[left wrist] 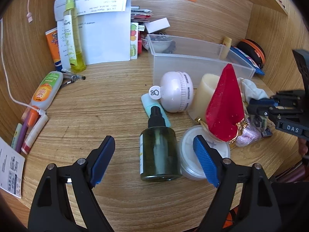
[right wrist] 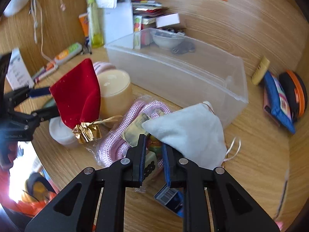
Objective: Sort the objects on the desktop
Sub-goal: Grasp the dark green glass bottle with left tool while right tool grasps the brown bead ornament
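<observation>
In the left wrist view my left gripper (left wrist: 154, 150) is open, its blue pads either side of a dark green spray bottle (left wrist: 159, 150) lying on the wooden desk. Beside it lie a white round jar (left wrist: 190, 154), a red velvet pouch (left wrist: 225, 106), a cream candle (left wrist: 204, 94), a pink round case (left wrist: 175, 92) and a clear plastic bin (left wrist: 193, 58). In the right wrist view my right gripper (right wrist: 153, 154) is nearly closed over a small tile (right wrist: 149, 164), whether gripped is unclear, beside a white cloth pouch (right wrist: 193, 129) and pink rope (right wrist: 135, 116). The bin (right wrist: 173, 71) stands behind.
Papers (left wrist: 104, 36), a yellow spray bottle (left wrist: 72, 36) and an orange tube (left wrist: 45, 90) stand along the back left. Pens (left wrist: 29, 131) lie at the left edge. An orange-black case (right wrist: 293, 94) and a blue pouch (right wrist: 278, 98) sit at the right wall.
</observation>
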